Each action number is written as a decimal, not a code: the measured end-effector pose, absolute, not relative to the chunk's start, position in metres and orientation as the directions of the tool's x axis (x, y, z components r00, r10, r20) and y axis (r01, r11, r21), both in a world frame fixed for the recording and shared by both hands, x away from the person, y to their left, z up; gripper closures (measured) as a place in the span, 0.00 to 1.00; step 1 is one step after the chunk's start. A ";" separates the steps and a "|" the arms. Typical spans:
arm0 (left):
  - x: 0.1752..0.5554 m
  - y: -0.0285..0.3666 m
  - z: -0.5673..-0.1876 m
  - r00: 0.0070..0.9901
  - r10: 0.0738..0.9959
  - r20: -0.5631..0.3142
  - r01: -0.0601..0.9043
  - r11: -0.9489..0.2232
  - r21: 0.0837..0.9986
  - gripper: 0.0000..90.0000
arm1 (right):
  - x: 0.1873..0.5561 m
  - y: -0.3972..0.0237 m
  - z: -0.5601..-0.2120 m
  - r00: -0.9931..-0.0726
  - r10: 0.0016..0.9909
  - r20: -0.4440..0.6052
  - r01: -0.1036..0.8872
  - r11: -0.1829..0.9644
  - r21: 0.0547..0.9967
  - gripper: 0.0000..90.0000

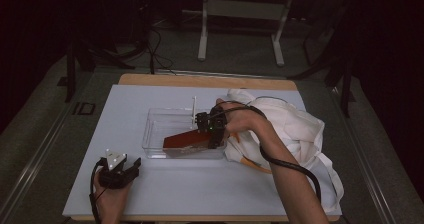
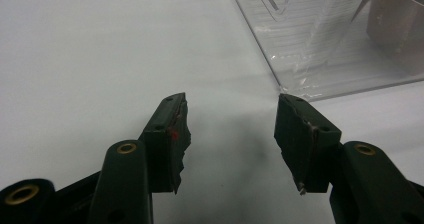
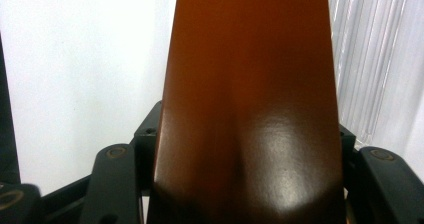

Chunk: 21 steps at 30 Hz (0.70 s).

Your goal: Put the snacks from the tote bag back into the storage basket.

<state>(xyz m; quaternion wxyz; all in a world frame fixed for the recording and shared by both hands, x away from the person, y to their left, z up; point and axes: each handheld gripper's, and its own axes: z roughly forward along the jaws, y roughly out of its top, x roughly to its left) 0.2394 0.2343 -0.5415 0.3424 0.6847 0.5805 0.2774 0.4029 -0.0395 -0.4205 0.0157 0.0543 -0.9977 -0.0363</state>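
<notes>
Table: a pale, smooth, matte board [image 1: 150, 194] with a wooden edge showing along its far side; dark floor and a white metal frame lie beyond it.
Box: a clear plastic box [image 1: 155, 134], rectangular with thin glossy walls and rounded corners, sits near the middle of the table. In the left gripper view its near corner [image 2: 300, 79] shows fine ridged lines on the base and lies just beyond the right jaw tip.
Brown piece: a flat, smooth, reddish-brown piece [image 1: 186, 140], wedge-shaped from above, lies tilted inside the box at its right end. In the right gripper view it [image 3: 250, 84] fills the middle, with a soft sheen and a shallow fold or crease low down.
Cloth: a white, crumpled cloth [image 1: 295, 126] is heaped at the right of the box, touching it, with an orange strip at its lower edge.
Right gripper: the black right gripper [image 1: 212, 129] reaches into the box's right end, jaws pressed against both sides of the brown piece, pinching it. Its thick black cable loops back along the forearm.
Right hand: the right hand [image 1: 240, 120] wraps the gripper's handle, forearm running diagonally from the bottom right, over the cloth.
Left gripper: the left gripper [image 2: 230, 134] rests low at the table's near-left part, well apart from the box in the high view, jaws spread wide with bare table between the worn, chipped pads [image 2: 176, 129]. A grey three-cornered plate sits on top.
Left hand: the left hand [image 1: 107, 189] grips it from below, wrist at the table's near edge.
</notes>
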 end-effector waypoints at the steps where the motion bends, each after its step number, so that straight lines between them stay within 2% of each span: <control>1: 0.239 0.234 -0.542 0.172 0.985 -0.017 0.605 -0.092 0.791 0.53 | 0.403 -0.039 -0.421 -0.994 -0.104 0.031 -0.102 0.992 0.071 0.45; 10: 0.239 0.234 -0.542 0.173 0.985 -0.017 0.605 -0.093 0.791 0.53 | 0.403 -0.037 -0.425 -0.993 -0.107 0.048 -0.102 0.991 0.086 0.40; 21: 0.240 0.234 -0.542 0.172 0.985 -0.019 0.605 -0.090 0.791 0.53 | 0.405 -0.042 -0.433 -0.994 -0.081 0.069 -0.077 0.995 0.061 0.37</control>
